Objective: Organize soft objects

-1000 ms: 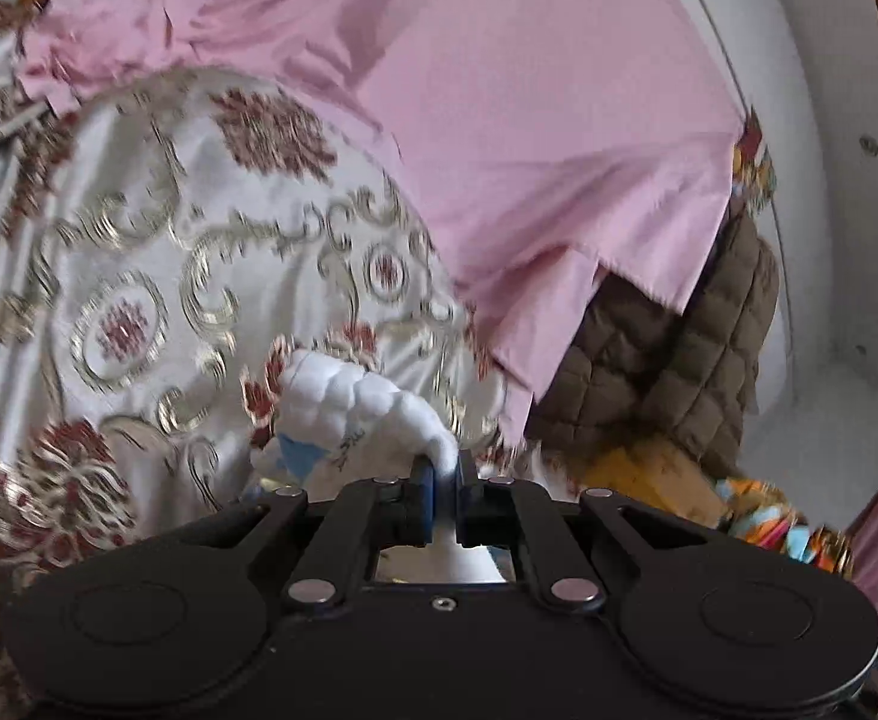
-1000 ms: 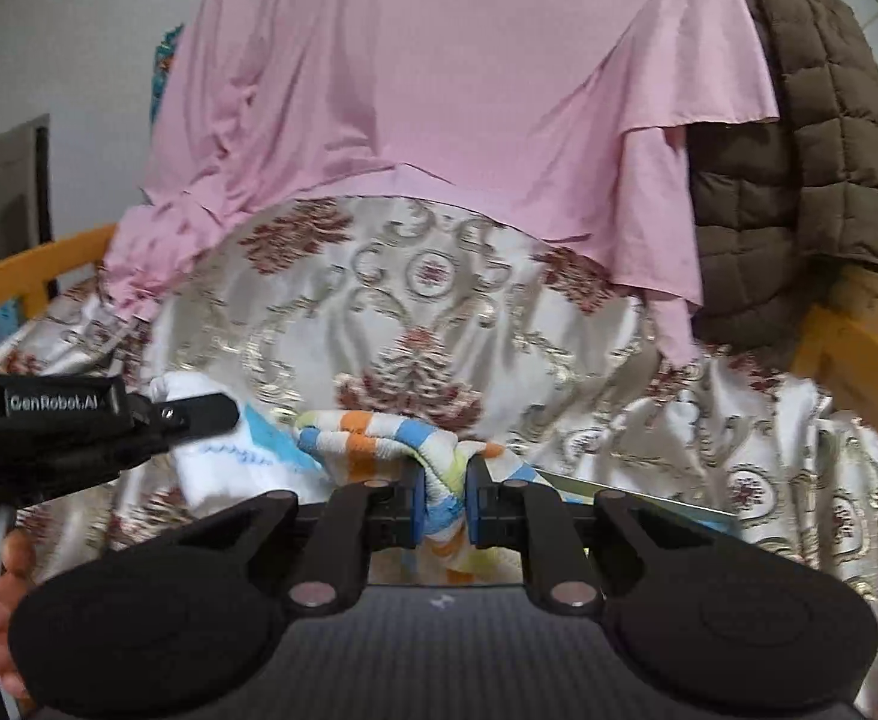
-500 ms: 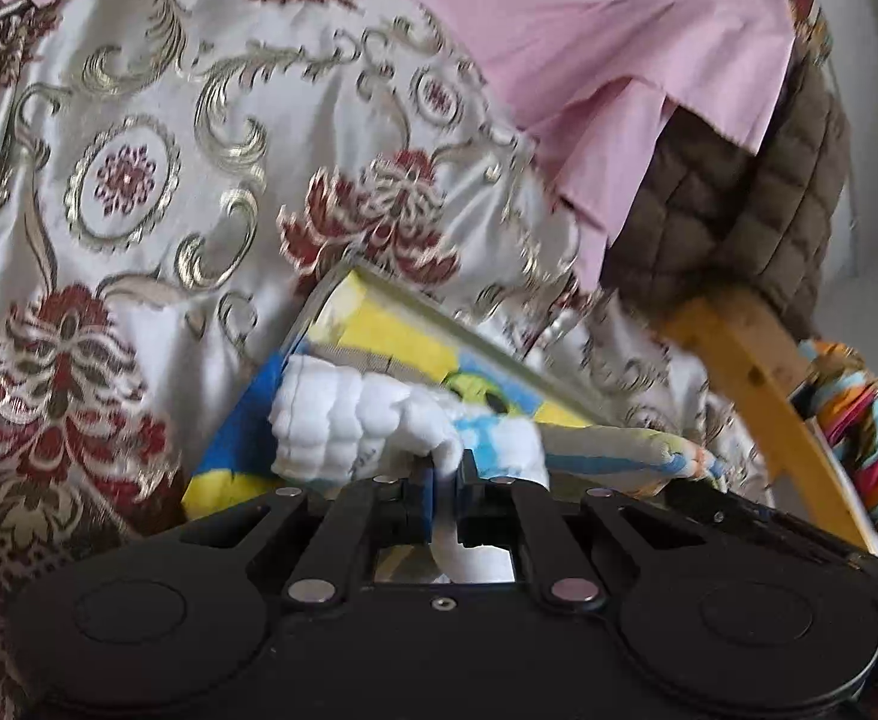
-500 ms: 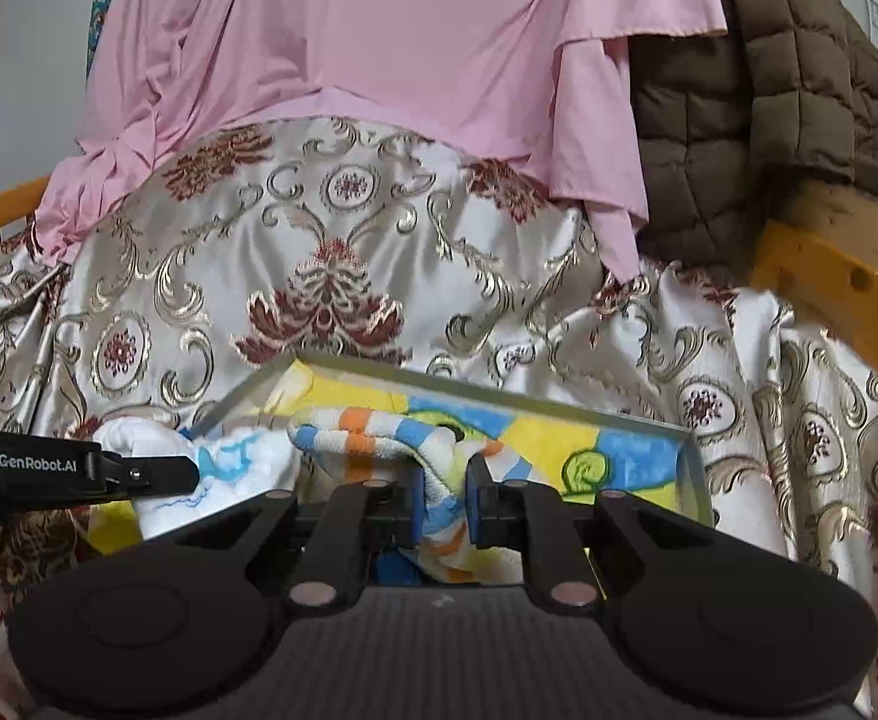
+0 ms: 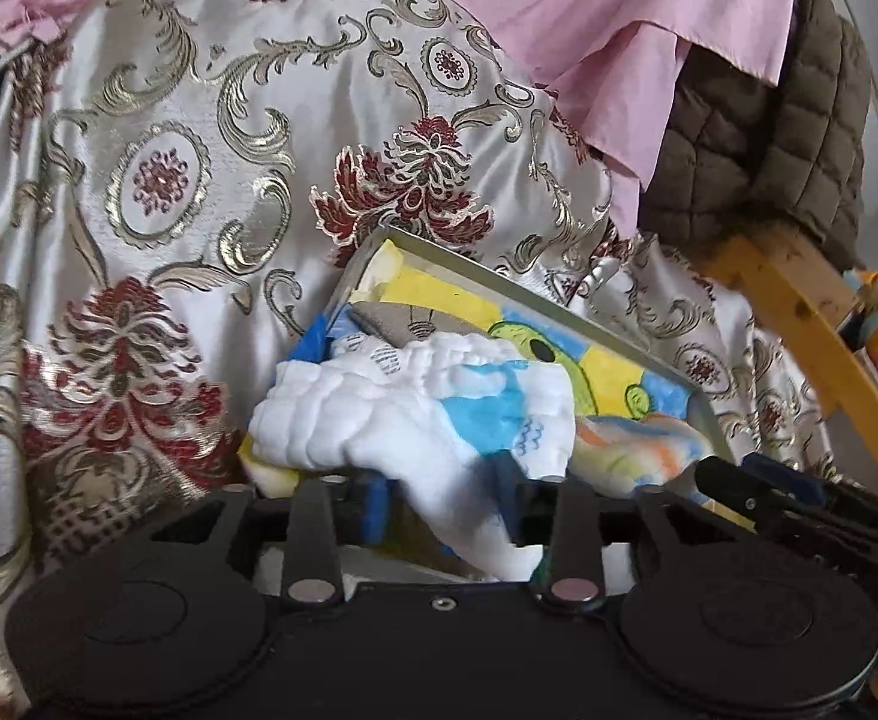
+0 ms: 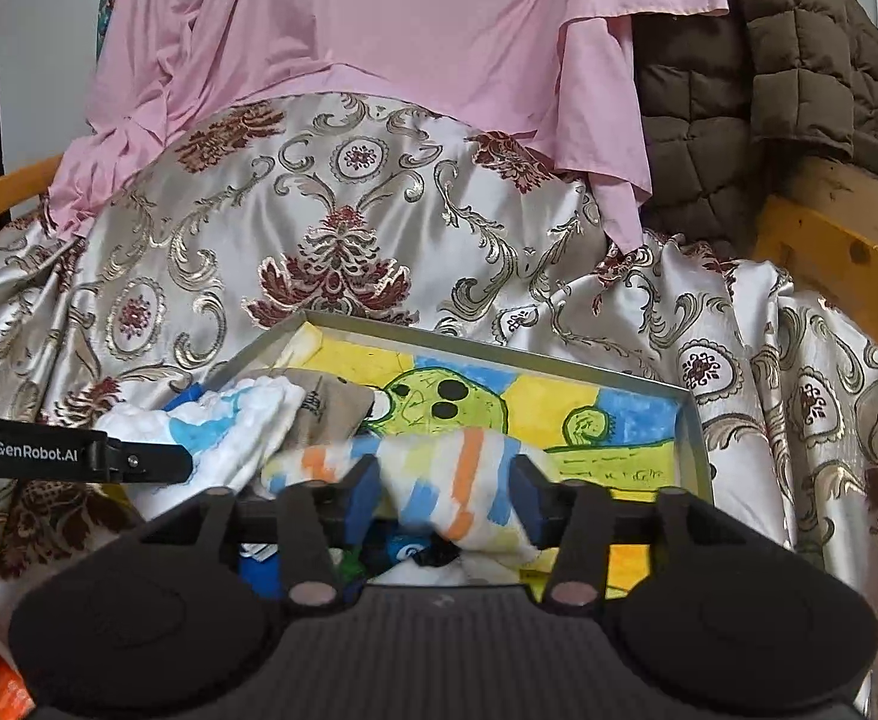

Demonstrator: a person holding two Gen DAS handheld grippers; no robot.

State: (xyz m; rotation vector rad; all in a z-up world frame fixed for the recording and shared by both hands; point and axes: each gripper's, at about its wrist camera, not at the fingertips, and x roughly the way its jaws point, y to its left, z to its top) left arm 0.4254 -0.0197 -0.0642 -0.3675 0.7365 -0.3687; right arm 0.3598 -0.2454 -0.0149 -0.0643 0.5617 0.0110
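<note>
Brocade bedspread (image 6: 379,228), pink sheet (image 6: 409,30), tray (image 6: 694,420) — both grippers' fingers spread, socks (image 5: 439,408) loose between.

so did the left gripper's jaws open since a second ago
Yes. The left gripper now stands open around the white sock over the tray; earlier it was clamped shut.

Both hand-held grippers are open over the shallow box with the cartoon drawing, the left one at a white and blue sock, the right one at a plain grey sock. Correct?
Not quite. The right hand-held gripper is at an orange, blue and white striped sock, not a plain grey one, as the right wrist view shows. The rest stands.
</note>
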